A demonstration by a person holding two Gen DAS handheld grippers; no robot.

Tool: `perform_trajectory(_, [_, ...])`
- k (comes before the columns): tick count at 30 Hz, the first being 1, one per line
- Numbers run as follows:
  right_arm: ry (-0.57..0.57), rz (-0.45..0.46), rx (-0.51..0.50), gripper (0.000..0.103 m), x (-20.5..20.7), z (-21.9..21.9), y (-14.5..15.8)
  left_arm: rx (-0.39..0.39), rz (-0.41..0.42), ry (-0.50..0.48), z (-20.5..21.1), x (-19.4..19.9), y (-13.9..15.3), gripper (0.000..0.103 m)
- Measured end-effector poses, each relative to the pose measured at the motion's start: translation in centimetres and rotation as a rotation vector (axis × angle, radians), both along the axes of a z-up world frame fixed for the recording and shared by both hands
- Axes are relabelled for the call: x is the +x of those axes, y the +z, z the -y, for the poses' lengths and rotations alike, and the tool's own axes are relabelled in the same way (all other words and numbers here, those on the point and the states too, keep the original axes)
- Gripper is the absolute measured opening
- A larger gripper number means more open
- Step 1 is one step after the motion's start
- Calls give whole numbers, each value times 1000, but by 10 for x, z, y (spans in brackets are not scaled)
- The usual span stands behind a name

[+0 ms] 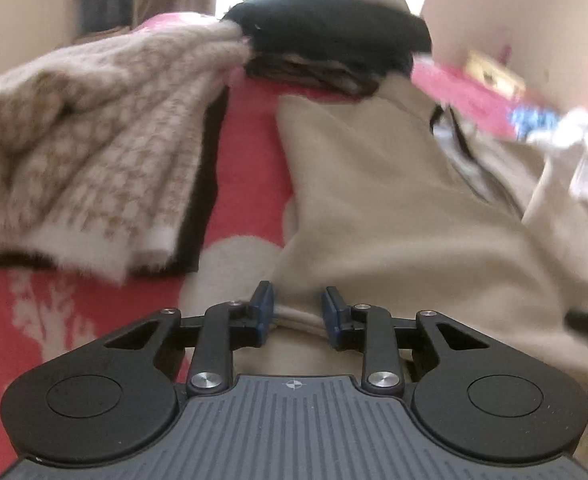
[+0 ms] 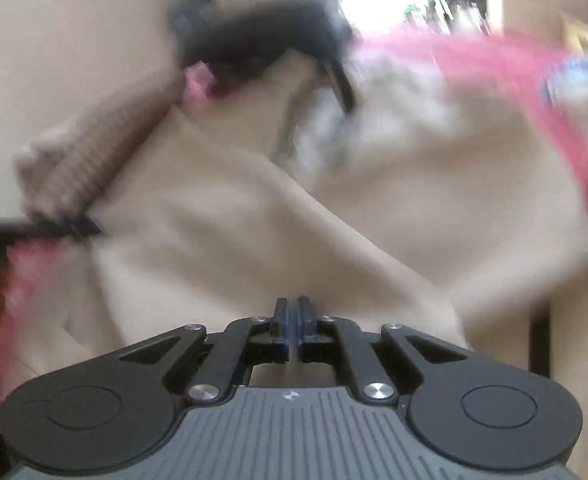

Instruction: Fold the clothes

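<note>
The beige garment (image 1: 374, 200), a soft, matte, fleece-like fabric, lies on the red blanket with white pattern (image 1: 246, 168), its long axis running away from the left hand-held gripper (image 1: 297, 312) toward the dark folded stack (image 1: 334, 40) at the far end. The left hand-held gripper's blue pads (image 1: 264, 304) stand partly apart with the garment's thick rolled hem between them; contact cannot be confirmed. The right hand-held gripper (image 2: 293, 320) is fully closed at a beige fold; a fuzzy cream houndstooth knit (image 1: 86, 152) lies left; no legible writing
</note>
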State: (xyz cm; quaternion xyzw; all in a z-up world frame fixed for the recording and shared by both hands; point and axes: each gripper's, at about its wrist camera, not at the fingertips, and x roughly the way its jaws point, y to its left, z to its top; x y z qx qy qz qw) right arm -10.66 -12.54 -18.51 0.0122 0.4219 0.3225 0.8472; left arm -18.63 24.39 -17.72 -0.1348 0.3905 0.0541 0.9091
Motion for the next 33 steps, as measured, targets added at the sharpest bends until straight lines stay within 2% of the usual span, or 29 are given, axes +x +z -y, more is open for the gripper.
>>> perform_trajectory(2, [-13,-34,49,2,1,12,10,-15,-13,11,-1,2,4,29])
perform_trajectory(4, [-21,8,91,5,-1,23,28,-29,-20,22,-3,1,4,29])
perform_trajectory(6, [-44,85,71,5,-4,29,34,-42,-20,43,-6,-3,4,29])
perform_trajectory(7, [-55,81,39,5,-3,34,26,-42,-20,52,-6,-3,4,29])
perform_trajectory(8, [-67,49,39,0,-1,42,14,-42,-21,64,-5,-4,5,29])
perform_trajectory(9, [-82,11,63,0,2,52,3,-38,-27,83,-3,-4,6,29])
perform_trajectory(10, [-96,-35,96,0,4,61,0,-31,-43,103,-2,-2,5,36])
perform_trajectory(11, [-101,-68,116,0,7,68,7,-30,-53,115,-1,-1,3,35])
perform_trajectory(12, [-109,-58,131,0,8,75,17,-32,-53,122,-1,-1,3,35])
perform_trajectory(14, [-151,54,125,4,14,89,41,-27,-54,137,0,0,4,36])
perform_trajectory(16, [-184,175,22,4,28,98,53,-6,-60,146,5,0,5,36])
perform_trajectory(19, [-166,355,-245,4,35,100,53,13,-72,152,7,0,7,36])
perform_trajectory(20, [-146,388,-314,4,35,102,48,16,-77,151,7,1,7,36])
perform_trajectory(23, [-81,410,-439,4,40,108,26,23,-83,155,8,3,7,36])
perform_trajectory(26, [2,451,-513,23,49,103,4,42,-88,161,12,2,7,36])
perform_trajectory(27, [13,469,-526,24,48,101,-2,47,-92,164,13,4,8,36])
perform_trajectory(30, [4,469,-472,21,56,104,-9,56,-101,171,15,6,8,36])
perform_trajectory(33, [-122,398,-249,12,60,136,2,64,-108,170,16,6,9,36])
